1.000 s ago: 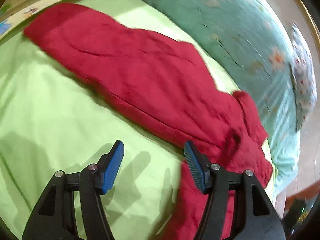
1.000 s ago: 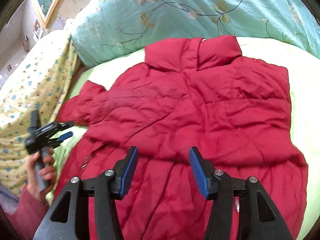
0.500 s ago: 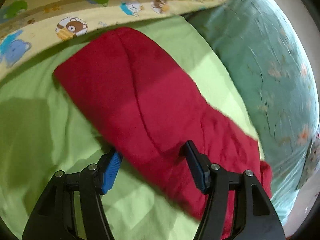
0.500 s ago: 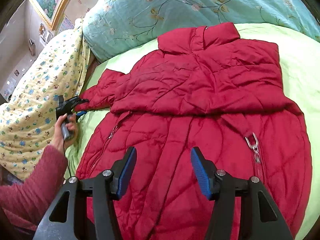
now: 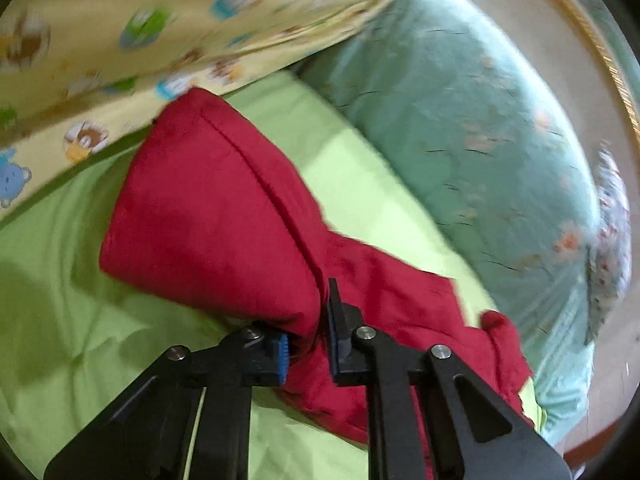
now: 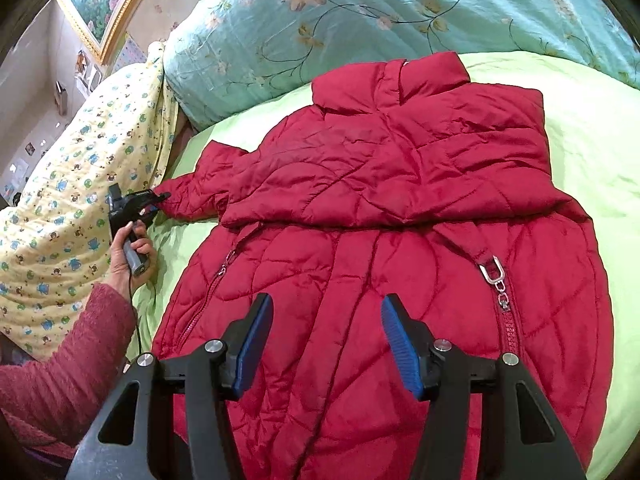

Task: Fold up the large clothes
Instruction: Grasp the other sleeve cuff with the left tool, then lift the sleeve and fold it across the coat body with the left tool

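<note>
A dark red quilted jacket (image 6: pixel 400 200) lies front up on the bed, collar toward the far pillow, its upper half folded down over the body. Its left sleeve (image 5: pixel 216 220) stretches out toward the yellow blanket. My left gripper (image 5: pixel 308 332) is shut on that sleeve a little way back from the cuff, with red fabric bunched between the blue pads. The right wrist view shows that same gripper (image 6: pixel 154 200) at the sleeve end, held by a hand (image 6: pixel 132 248) in a red knitted sleeve. My right gripper (image 6: pixel 326 340) hovers open over the jacket's lower front with nothing between its fingers.
A light green sheet (image 6: pixel 580 128) covers the bed. A teal floral quilt (image 6: pixel 360 12) is piled along the far side and a yellow cartoon-print blanket (image 6: pixel 80 152) along the left. A metal zipper pull (image 6: pixel 496 272) lies on the jacket's right front. A framed picture (image 6: pixel 108 4) hangs top left.
The left gripper moved along the sleeve toward its cuff end, took it between its jaws and closed on it. The right gripper drew back slightly at first, then held still and open.
</note>
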Action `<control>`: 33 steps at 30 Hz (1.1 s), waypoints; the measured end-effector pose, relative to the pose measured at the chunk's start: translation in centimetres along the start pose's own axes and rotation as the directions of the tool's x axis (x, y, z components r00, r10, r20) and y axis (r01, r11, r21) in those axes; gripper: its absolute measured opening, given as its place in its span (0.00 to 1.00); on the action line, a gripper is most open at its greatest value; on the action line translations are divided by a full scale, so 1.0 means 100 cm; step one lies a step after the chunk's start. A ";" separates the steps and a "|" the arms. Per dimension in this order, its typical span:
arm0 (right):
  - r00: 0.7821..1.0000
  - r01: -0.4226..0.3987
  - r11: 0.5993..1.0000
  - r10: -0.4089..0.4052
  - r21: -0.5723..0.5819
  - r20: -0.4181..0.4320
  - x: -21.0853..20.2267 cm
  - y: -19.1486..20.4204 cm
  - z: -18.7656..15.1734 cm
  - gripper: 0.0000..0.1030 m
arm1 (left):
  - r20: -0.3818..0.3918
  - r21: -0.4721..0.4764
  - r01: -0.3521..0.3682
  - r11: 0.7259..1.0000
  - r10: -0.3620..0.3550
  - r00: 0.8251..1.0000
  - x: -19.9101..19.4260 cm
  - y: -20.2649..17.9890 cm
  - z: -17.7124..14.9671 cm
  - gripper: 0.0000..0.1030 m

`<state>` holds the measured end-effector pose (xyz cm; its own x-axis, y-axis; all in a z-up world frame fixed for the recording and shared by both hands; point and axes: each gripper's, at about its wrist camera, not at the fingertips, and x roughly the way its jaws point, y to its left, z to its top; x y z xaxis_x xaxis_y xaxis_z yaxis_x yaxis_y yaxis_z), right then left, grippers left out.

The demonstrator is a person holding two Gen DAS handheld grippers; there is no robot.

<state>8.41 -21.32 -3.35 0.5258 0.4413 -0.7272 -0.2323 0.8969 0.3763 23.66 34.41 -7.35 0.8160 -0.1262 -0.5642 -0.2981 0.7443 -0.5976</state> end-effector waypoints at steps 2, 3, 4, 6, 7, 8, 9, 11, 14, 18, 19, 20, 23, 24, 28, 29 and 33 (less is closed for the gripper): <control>1.000 -0.002 1.000 0.002 0.002 0.000 0.001 -0.001 0.001 0.57 | 0.017 0.043 0.038 0.998 -0.039 0.999 -0.016 -0.017 -0.004 0.10; 1.000 -0.005 1.000 0.005 0.006 0.000 0.002 -0.002 0.002 0.57 | 0.025 0.073 0.060 0.996 -0.061 0.998 -0.023 -0.030 -0.007 0.10; 1.000 -0.006 1.000 0.006 0.009 0.001 0.003 -0.003 0.002 0.57 | 0.029 0.093 0.078 0.993 -0.081 0.996 -0.028 -0.040 -0.008 0.10; 1.000 -0.007 1.000 0.007 0.018 0.004 0.004 -0.006 0.002 0.57 | 0.026 0.142 0.123 0.982 -0.128 0.991 -0.035 -0.064 -0.016 0.10; 1.000 -0.008 1.000 0.008 0.023 0.003 0.005 -0.007 0.002 0.57 | 0.021 0.159 0.140 0.977 -0.145 0.989 -0.037 -0.074 -0.019 0.10; 1.000 -0.009 1.000 0.009 0.028 0.003 0.005 -0.008 0.003 0.57 | 0.014 0.178 0.159 0.971 -0.164 0.986 -0.038 -0.085 -0.024 0.10; 1.000 -0.012 0.999 0.012 0.030 0.005 0.005 -0.009 0.003 0.57 | 0.004 0.198 0.178 0.964 -0.182 0.983 -0.036 -0.099 -0.028 0.10; 1.000 -0.009 1.000 0.009 0.029 0.006 0.005 -0.010 0.003 0.57 | -0.022 0.228 0.213 0.950 -0.214 0.977 -0.037 -0.117 -0.041 0.10; 1.000 -0.005 0.999 0.005 0.034 0.010 0.004 -0.013 0.004 0.57 | -0.064 0.263 0.261 0.929 -0.254 0.965 -0.030 -0.144 -0.057 0.10; 1.000 0.001 0.999 -0.001 0.050 0.015 0.002 -0.021 0.005 0.57 | -0.119 0.289 0.310 0.906 -0.287 0.950 -0.023 -0.167 -0.080 0.10; 1.000 0.003 0.999 -0.003 0.054 0.015 0.002 -0.022 0.005 0.57 | -0.130 0.291 0.320 0.901 -0.294 0.947 -0.024 -0.171 -0.086 0.10; 1.000 0.004 0.998 -0.005 0.059 0.015 0.002 -0.024 0.005 0.57 | -0.143 0.294 0.333 0.896 -0.303 0.942 -0.023 -0.176 -0.091 0.10; 1.000 0.007 0.997 -0.008 0.075 0.014 0.003 -0.028 0.005 0.57 | -0.175 0.302 0.360 0.883 -0.320 0.931 -0.023 -0.189 -0.106 0.09; 1.000 0.007 0.997 -0.008 0.079 0.014 0.003 -0.030 0.005 0.57 | -0.186 0.303 0.370 0.878 -0.326 0.927 -0.022 -0.191 -0.109 0.09; 1.000 0.007 0.996 -0.008 0.087 0.016 0.005 -0.033 0.005 0.57 | -0.228 0.344 0.404 0.848 -0.342 0.912 -0.024 -0.214 -0.132 0.09; 1.000 0.005 0.996 -0.007 0.090 0.016 0.006 -0.034 0.005 0.57 | -0.235 0.354 0.409 0.841 -0.343 0.909 -0.025 -0.217 -0.137 0.09; 1.000 -0.005 0.995 0.003 0.102 0.016 0.008 -0.038 0.007 0.57 | -0.282 0.411 0.433 0.802 -0.340 0.897 -0.022 -0.242 -0.158 0.09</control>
<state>10.30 -24.35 -4.99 0.5382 0.4434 -0.7167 -0.1496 0.8872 0.4365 21.23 6.29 -0.68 0.6940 -0.5509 -0.4636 0.3174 0.8120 -0.4898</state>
